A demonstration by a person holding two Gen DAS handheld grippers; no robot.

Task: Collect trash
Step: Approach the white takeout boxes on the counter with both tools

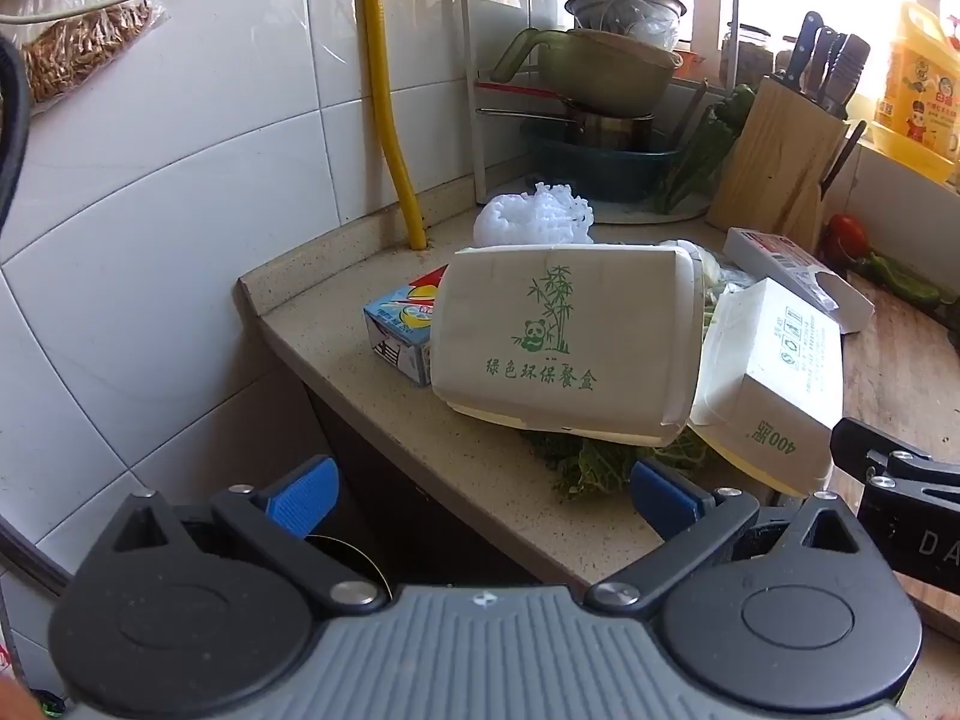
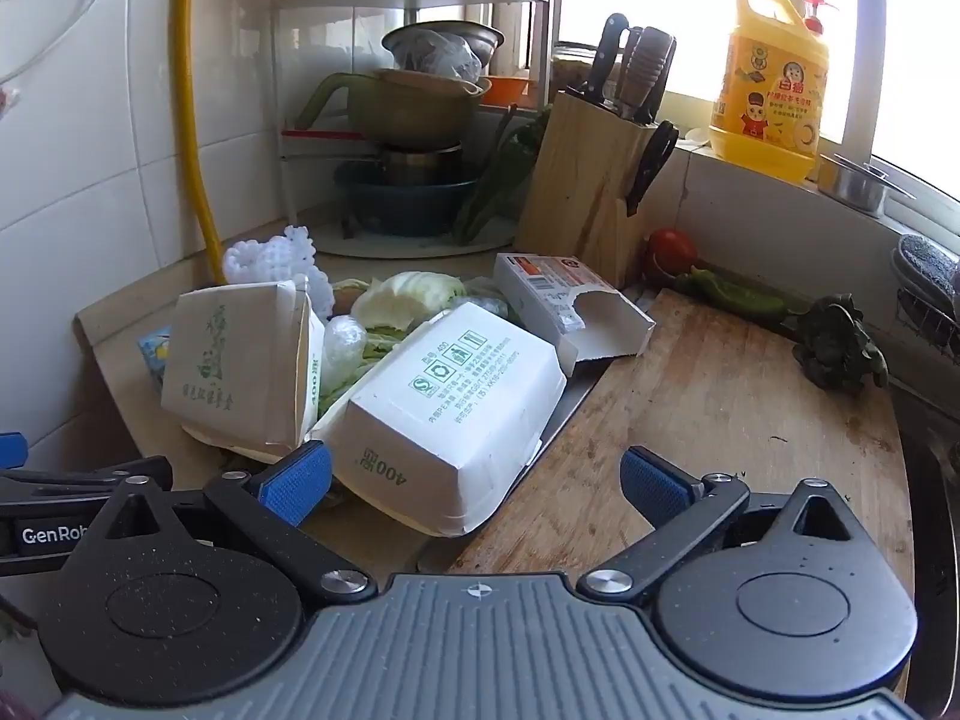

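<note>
Here I hold two tools over a cluttered kitchen bench [image 1: 372, 414]. My left hand-held gripper [image 1: 483, 495] has its blue fingers spread wide, gripping nothing, just in front of a white takeaway box [image 1: 558, 342] printed with a green panda and bamboo. That box stands tilted on its side on green cabbage leaves [image 1: 591, 468]. Behind the box, touching it, lies a small blue carton [image 1: 399, 330], and further behind sits a white foam net [image 1: 534, 216]. To the right of the box, leaning against it, is a second white takeaway box [image 2: 450, 414], upside down with green print on its base. My right hand-held gripper [image 2: 474, 483] is also spread open and empty, its left finger [image 2: 294, 483] just beside this second box. Beyond the second box lies a torn flat white carton [image 2: 570, 300], partly on a wooden chopping board [image 2: 720, 414]. Between the two boxes, pale cabbage [image 2: 414, 294] shows. A wooden knife block [image 2: 585, 180] stands behind the torn carton.
</note>
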